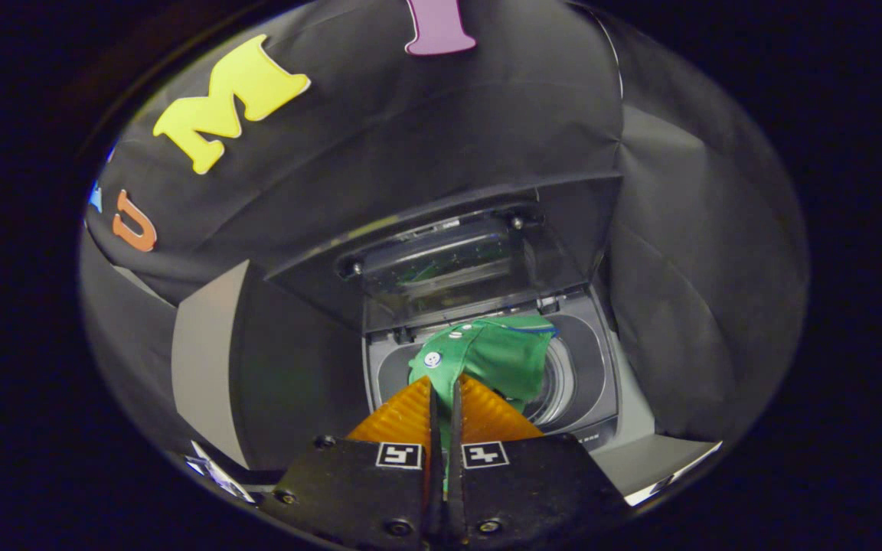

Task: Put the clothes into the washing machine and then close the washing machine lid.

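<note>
Pinching the green garment (498,356) between my fingers (445,398), I hold it above the washing machine (590,398) with its drum mouth (556,386) just beyond. Its lid (449,264) stands raised behind, black cloth wall (426,138) all around.

The camera rides on the claw (443,390) and looks forward along its two fingers (403,417), tilted downward from above. It faces the open top of the washing machine (602,383), which sits close ahead, with the raised lid (441,260) standing beyond the opening. A green garment (498,356) pinched between the fingers fills the near view, just ahead of the lens.
</note>
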